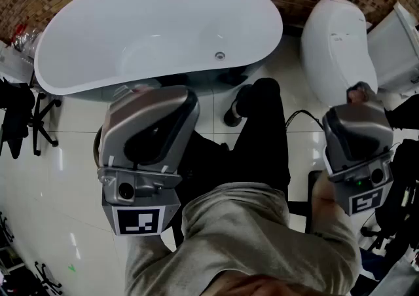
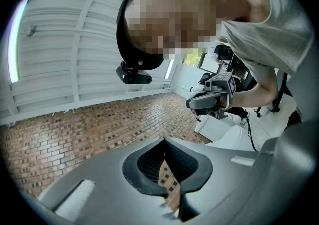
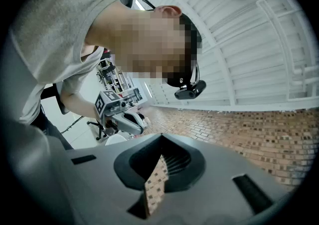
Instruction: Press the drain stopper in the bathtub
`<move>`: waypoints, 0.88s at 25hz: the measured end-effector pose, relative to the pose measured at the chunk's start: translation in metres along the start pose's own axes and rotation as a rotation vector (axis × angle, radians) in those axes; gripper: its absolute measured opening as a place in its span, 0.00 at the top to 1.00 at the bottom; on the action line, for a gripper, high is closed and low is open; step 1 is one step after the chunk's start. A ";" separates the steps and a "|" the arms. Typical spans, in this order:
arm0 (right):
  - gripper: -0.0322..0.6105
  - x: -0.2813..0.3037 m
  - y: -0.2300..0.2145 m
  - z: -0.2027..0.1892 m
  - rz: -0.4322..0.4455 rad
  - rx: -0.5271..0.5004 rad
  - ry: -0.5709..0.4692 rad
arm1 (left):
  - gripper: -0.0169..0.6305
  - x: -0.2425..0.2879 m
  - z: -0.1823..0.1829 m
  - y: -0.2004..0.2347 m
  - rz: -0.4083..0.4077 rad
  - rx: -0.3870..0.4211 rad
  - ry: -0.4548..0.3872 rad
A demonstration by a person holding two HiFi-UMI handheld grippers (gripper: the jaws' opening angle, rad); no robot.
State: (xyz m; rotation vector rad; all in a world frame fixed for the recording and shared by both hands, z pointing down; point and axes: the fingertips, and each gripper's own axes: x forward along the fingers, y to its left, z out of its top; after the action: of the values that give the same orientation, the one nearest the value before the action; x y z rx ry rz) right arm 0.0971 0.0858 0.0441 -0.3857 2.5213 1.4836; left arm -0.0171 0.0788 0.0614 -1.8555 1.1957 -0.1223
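Left gripper [image 2: 165, 141] and right gripper [image 3: 160, 155], both clenched on nothing, tilt up toward the ceiling, well apart from the bathtub [image 1: 98, 36]. Its drain stopper [image 1: 220, 55] lies unpressed on the tub floor. Judging by this, the reach is not yet begun: 1 closed tip must come down onto it.

Nope, no actual words, brands or numbers to read anywhere here. Closest thing is the black-and-white square marker on the left cube [image 1: 139, 221] of the left gripper [image 2: 168, 181], and another on the right cube [image 1: 366, 202] of the right gripper [image 3: 155, 184]. Both sit at the end away from the jaws. Just blocky patterns, no letters.
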 end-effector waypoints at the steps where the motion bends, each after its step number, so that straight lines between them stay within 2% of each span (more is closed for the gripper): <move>1: 0.95 0.000 0.000 -0.003 0.003 0.002 0.003 | 0.96 0.001 -0.002 -0.001 0.000 0.000 0.002; 13: 0.95 0.009 0.005 -0.038 0.037 0.061 0.056 | 0.96 0.009 -0.025 0.000 -0.012 -0.021 0.045; 22: 0.95 0.019 0.013 -0.079 0.061 0.126 0.129 | 0.96 0.011 -0.058 0.009 -0.006 -0.073 0.103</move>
State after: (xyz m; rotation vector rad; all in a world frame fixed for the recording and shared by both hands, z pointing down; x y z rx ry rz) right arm 0.0724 0.0205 0.0869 -0.4002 2.7340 1.3510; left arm -0.0465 0.0330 0.0854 -1.9357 1.2806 -0.1820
